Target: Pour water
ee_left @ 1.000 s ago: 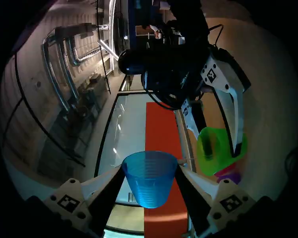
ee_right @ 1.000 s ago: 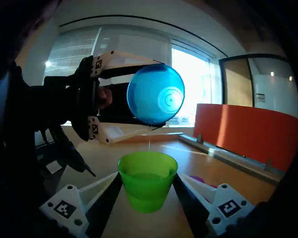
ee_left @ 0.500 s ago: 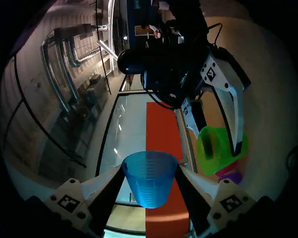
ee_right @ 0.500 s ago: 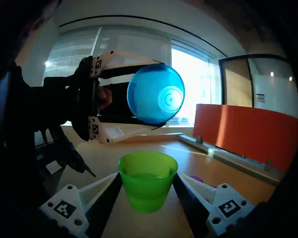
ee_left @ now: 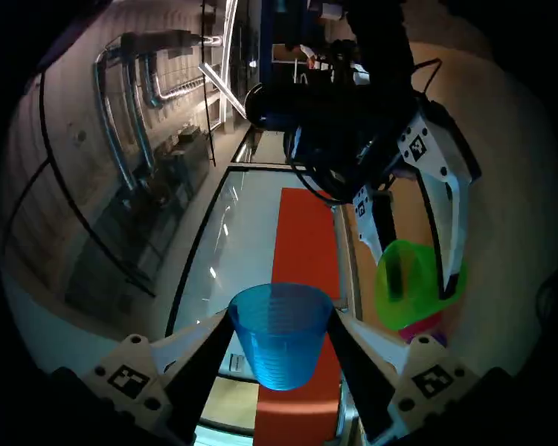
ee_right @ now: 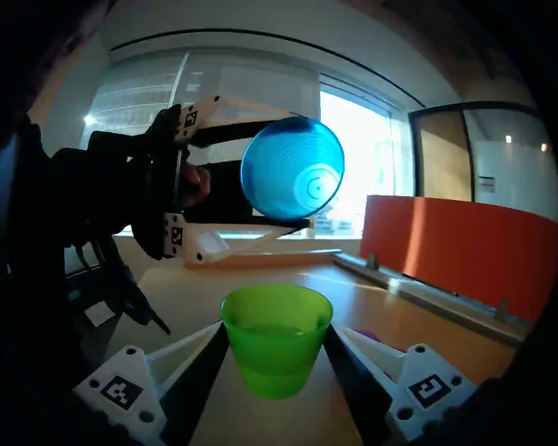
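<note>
Left gripper [ee_left: 279, 320] clamps a tipped blue cup [ee_right: 292, 169] above the green cup [ee_right: 277, 353] gripped by the right gripper [ee_right: 277, 331]; both bear coded tags [ee_right: 121, 392].

backlit by bright window [ee_right: 357, 160] | dim foreground | fisheye edges warped

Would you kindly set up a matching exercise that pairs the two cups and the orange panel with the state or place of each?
Things:
1. blue cup
2. green cup
3. orange panel

States or places:
A. upright between the fingers of the right gripper
B. standing along the edge of the table
C. tipped on its side in the left gripper, above the other cup

Pairs: 1-C, 2-A, 3-B
</note>
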`<action>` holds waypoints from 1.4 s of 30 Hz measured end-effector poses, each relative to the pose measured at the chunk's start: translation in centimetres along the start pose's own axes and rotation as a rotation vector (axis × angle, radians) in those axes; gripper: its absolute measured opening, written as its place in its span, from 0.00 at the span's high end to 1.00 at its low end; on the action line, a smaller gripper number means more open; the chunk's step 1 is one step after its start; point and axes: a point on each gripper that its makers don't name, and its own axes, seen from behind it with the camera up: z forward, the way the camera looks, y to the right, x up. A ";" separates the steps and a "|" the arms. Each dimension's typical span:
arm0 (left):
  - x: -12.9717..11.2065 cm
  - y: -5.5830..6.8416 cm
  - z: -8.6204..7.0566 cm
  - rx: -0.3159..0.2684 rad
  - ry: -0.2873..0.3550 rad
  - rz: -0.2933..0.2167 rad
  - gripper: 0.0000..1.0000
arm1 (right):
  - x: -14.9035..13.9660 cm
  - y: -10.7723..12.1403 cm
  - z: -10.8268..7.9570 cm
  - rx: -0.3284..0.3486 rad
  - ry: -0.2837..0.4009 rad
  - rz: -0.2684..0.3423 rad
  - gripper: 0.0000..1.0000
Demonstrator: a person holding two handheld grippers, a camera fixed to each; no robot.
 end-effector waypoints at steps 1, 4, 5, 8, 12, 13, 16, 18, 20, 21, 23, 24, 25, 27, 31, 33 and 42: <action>-0.1 0.0 0.0 0.001 -0.002 -0.016 0.14 | 0.0 0.0 0.0 -0.001 0.001 0.000 0.12; -0.4 0.0 0.1 0.001 -0.009 -0.061 0.14 | 0.1 0.1 0.0 -0.004 0.004 0.000 0.12; -0.5 0.1 0.1 0.001 -0.011 -0.075 0.14 | 0.1 0.1 0.0 -0.005 0.005 0.000 0.12; -0.9 0.5 0.1 -0.003 -0.017 -0.120 0.14 | 0.2 0.2 0.0 -0.008 0.007 -0.001 0.12; -1.4 0.8 0.3 -0.006 -0.027 -0.196 0.14 | 0.4 0.1 0.1 -0.008 0.011 -0.001 0.12; -1.5 0.8 0.3 -0.006 -0.027 -0.218 0.14 | 0.4 0.1 0.1 -0.008 0.011 -0.001 0.12; -1.8 0.8 0.3 -0.006 -0.027 -0.278 0.14 | 0.4 0.1 0.0 -0.009 0.011 -0.001 0.12; -1.9 0.8 0.3 -0.005 -0.027 -0.314 0.14 | 0.4 0.1 -0.1 -0.010 0.011 -0.001 0.13; -2.2 0.8 0.2 -0.006 -0.033 -0.347 0.14 | 0.4 0.1 -0.1 -0.011 0.012 -0.001 0.12; -2.3 0.9 0.2 -0.007 -0.037 -0.363 0.14 | 0.4 0.2 -0.1 -0.011 0.012 -0.001 0.12; -2.6 1.0 0.2 -0.009 -0.045 -0.397 0.14 | 0.4 0.2 -0.1 -0.011 0.013 0.000 0.12; -2.7 1.1 0.2 -0.009 -0.049 -0.414 0.14 | 0.5 0.2 -0.1 -0.012 0.014 0.000 0.12; -2.8 1.2 0.2 -0.012 -0.051 -0.436 0.14 | 0.5 0.2 -0.1 -0.011 0.014 0.000 0.12; -2.8 1.4 0.1 -0.015 -0.054 -0.476 0.14 | 0.5 0.1 -0.1 -0.010 0.015 -0.001 0.13; -2.9 1.5 -0.2 -0.017 -0.059 -0.566 0.14 | 0.6 0.0 -0.1 -0.009 0.015 -0.002 0.12; -3.1 1.6 -0.3 -0.017 -0.064 -0.607 0.14 | 0.6 0.0 -0.2 -0.010 0.015 -0.002 0.12; -3.8 1.4 -0.5 -0.019 -0.071 -0.777 0.14 | 0.7 0.0 -0.2 -0.010 0.017 -0.004 0.12</action>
